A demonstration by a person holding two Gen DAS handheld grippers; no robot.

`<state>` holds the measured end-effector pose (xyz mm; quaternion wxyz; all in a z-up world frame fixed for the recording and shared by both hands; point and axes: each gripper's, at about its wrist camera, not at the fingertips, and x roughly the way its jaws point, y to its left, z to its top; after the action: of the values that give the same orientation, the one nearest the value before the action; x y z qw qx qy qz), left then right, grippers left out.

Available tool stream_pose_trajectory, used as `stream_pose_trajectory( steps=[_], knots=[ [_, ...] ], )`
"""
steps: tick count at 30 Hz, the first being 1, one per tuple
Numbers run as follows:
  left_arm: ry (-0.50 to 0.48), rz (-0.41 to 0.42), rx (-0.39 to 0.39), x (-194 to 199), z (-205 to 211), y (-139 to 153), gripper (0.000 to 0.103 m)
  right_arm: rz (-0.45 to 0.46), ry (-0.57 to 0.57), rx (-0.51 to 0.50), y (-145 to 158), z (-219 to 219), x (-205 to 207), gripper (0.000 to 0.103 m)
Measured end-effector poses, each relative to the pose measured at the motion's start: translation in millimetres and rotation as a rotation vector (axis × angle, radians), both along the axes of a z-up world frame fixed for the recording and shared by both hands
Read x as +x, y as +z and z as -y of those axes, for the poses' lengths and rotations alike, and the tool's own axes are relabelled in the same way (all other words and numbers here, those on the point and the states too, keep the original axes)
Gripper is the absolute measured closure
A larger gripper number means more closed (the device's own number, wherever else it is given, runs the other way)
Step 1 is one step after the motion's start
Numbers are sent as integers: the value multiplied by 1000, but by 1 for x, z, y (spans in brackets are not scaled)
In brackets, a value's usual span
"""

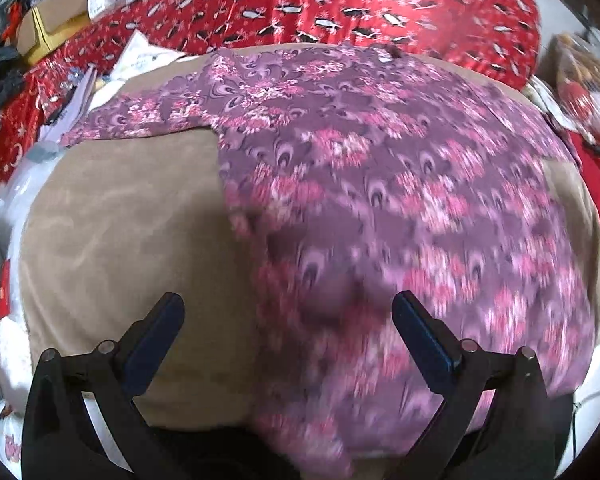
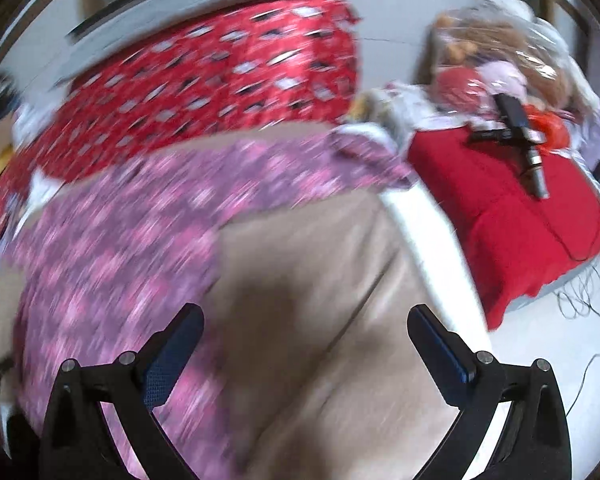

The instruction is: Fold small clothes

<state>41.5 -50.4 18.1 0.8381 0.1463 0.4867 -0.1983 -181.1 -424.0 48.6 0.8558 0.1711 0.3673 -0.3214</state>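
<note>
Garment (image 1: 380,184) lies spread flat on the tan pad (image 1: 132,240), unfolded. Left gripper (image 1: 288,316) and right gripper (image 2: 305,328) gape empty; all folding remains.

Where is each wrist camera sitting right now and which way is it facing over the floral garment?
Left wrist: on the left gripper, looking forward and down over the floral garment on the tan cushion; only its open fingers show.
Right wrist: on the right gripper, facing the cushion's bare right part, a red cushion beyond; only its open fingers show.
Shared: the garment, the tan cushion, and the red patterned cover behind.
</note>
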Motion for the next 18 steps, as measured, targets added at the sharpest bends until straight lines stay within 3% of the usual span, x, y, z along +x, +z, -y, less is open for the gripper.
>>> stream_pose_trajectory(
  steps=[4, 9, 14, 17, 18],
  knots=[
    [40, -29, -24, 38, 31, -5, 0, -7, -87, -66, -1, 66, 36, 1],
    [54, 14, -37, 80, 79, -9, 0, -134, -146, -122, -30, 137, 106, 1],
    [44, 52, -59, 109, 117, -13, 0, -259, -146, -216, -57, 175, 152, 3],
    [36, 75, -56, 122, 132, -16, 0, -311, -123, -241, -71, 189, 166, 33],
    [38, 83, -55, 125, 134, -17, 0, -286, -97, -205, -74, 193, 166, 53]
  ],
)
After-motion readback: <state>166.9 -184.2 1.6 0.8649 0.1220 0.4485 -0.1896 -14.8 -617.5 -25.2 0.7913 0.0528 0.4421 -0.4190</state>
